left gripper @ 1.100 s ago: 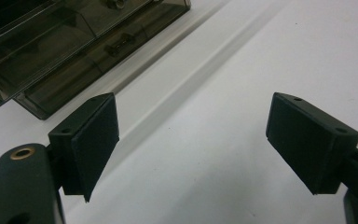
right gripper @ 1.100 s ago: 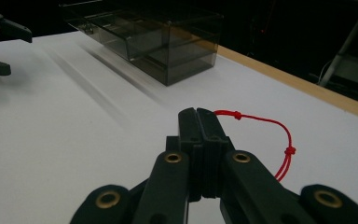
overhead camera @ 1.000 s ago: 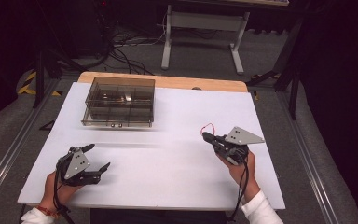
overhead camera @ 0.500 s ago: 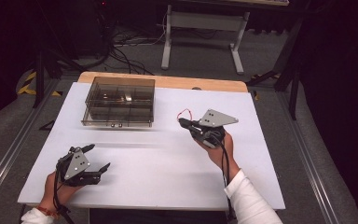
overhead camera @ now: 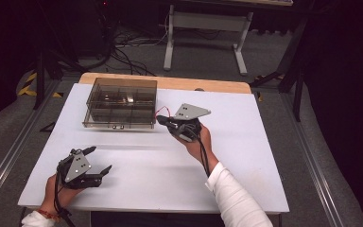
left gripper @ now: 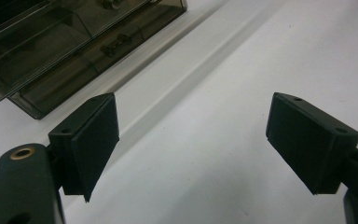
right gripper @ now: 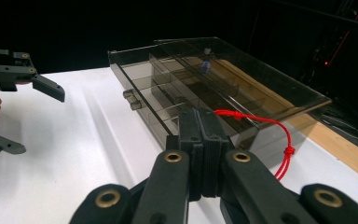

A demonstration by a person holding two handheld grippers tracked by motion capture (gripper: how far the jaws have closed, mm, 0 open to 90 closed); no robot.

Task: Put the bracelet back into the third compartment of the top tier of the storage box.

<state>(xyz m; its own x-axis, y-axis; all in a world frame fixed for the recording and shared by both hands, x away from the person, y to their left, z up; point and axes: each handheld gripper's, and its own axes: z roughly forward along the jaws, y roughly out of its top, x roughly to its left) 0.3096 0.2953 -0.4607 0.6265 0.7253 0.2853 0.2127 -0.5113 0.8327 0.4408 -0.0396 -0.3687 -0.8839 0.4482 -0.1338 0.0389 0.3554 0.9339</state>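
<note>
Dark room, grey floor, cables and a metal stand behind. White table (overhead camera: 246, 156), wooden strip along its far edge. Smoked clear compartment box (overhead camera: 121, 102), lid closed, at the far left of the table. Right gripper (overhead camera: 163, 120) just beside the box's near right corner, jaws pressed together pinching a red string (right gripper: 265, 128). Left gripper (overhead camera: 98, 160) at the near left, jaws spread wide over bare table.
</note>
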